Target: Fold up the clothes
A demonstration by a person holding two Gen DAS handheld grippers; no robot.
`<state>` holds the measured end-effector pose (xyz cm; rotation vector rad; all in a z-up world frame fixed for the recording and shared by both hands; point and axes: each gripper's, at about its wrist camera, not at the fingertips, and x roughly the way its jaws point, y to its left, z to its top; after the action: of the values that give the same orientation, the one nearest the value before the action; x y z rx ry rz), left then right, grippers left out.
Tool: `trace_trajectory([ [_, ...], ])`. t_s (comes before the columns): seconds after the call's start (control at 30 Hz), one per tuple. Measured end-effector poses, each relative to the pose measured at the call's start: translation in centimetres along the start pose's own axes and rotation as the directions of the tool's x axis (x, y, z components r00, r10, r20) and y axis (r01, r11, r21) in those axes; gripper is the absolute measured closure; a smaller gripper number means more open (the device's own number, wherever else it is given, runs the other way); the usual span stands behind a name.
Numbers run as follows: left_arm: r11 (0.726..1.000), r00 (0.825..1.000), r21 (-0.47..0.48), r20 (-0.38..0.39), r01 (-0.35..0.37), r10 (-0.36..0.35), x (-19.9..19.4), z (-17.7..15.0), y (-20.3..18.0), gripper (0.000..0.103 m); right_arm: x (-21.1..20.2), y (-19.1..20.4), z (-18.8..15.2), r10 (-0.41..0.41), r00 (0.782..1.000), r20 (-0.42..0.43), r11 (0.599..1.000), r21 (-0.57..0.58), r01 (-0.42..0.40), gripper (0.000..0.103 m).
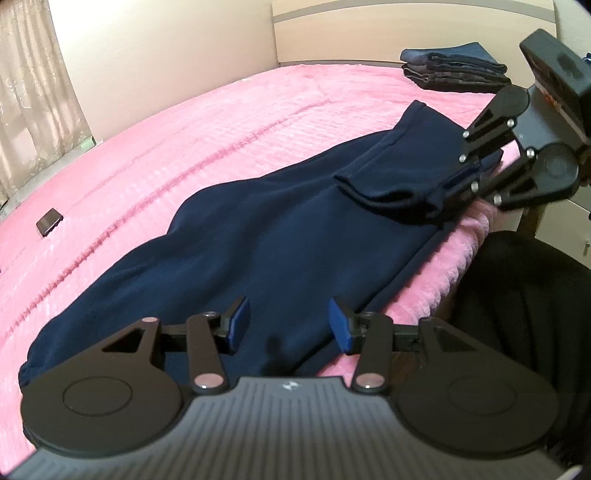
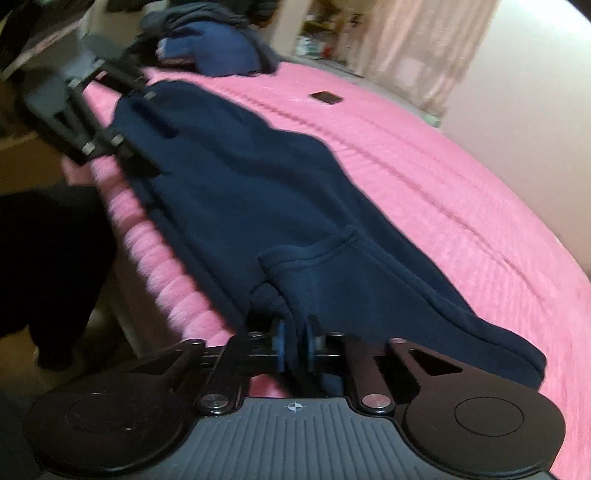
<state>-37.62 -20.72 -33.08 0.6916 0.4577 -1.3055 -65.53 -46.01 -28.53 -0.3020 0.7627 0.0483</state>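
- A navy garment (image 1: 280,236) lies stretched out along the near edge of a bed covered with a pink blanket (image 1: 184,140).
- In the left wrist view the blanket's edge runs just right of the garment; past it the bed drops off to a dark shape, possibly the person's clothing, too dim to tell.
- To the left and far side of the garment the blanket is broad and open, with only a small dark flat object (image 1: 50,220) lying well apart on it.
- A stack of folded dark clothes (image 1: 456,72) sits at the far right, near the headboard (image 1: 406,29).
- The left gripper (image 1: 290,325) hovers over one end of the garment, its blue pads (image 1: 238,325) partly apart with cloth showing under and between them; they do not pinch it.
- The right gripper (image 2: 295,345) is at the other end, jaws closed tight on a bunched fold of the garment's edge (image 2: 291,295) near the bed's edge.
- A folded-over flap (image 1: 388,184) of cloth lies just beside the right gripper's fingers.
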Motion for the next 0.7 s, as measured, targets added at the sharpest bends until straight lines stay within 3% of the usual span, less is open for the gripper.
trace_trajectory([
  [0.2,1.000,1.000,0.002,-0.003,-0.005,0.005,-0.2,-0.3,0.1,0.060,-2.4,0.2,3.2,-0.059,0.989,0.139,0.998,0.043,0.053,0.096],
  [0.3,1.000,1.000,-0.008,-0.013,-0.010,0.010,-0.2,-0.6,0.3,0.060,-1.0,2.4,3.6,-0.015,0.991,0.131,0.999,-0.039,0.021,0.096],
  [0.43,1.000,1.000,-0.008,-0.010,-0.007,0.007,-0.5,-0.4,0.1,0.060,2.4,5.3,2.1,-0.009,1.000,0.016,0.982,-0.186,0.012,0.096],
  [0.53,1.000,1.000,-0.001,0.010,0.009,-0.009,-0.2,0.5,-0.3,0.059,1.6,5.3,1.9,-0.024,0.999,0.030,0.983,-0.180,0.029,0.091],
  [0.57,1.000,1.000,0.005,0.018,0.019,-0.019,0.0,0.9,-0.6,0.059,1.1,4.9,1.7,-0.018,0.999,0.031,0.988,-0.152,0.022,0.080],
  [0.6,0.999,0.999,0.011,0.027,0.030,-0.030,0.3,1.4,-0.9,0.059,0.7,4.5,1.5,-0.016,0.999,0.032,0.992,-0.127,0.020,0.056],
  [0.63,0.999,0.998,0.018,0.037,0.043,-0.043,0.6,1.9,-1.3,0.059,0.3,4.2,1.1,-0.027,0.999,0.034,0.994,-0.104,0.030,0.046],
  [0.7,0.996,0.995,0.027,0.058,0.080,-0.082,1.5,3.1,-2.2,0.059,-0.8,3.0,0.0,-0.048,0.998,0.029,0.998,-0.039,0.050,0.040],
])
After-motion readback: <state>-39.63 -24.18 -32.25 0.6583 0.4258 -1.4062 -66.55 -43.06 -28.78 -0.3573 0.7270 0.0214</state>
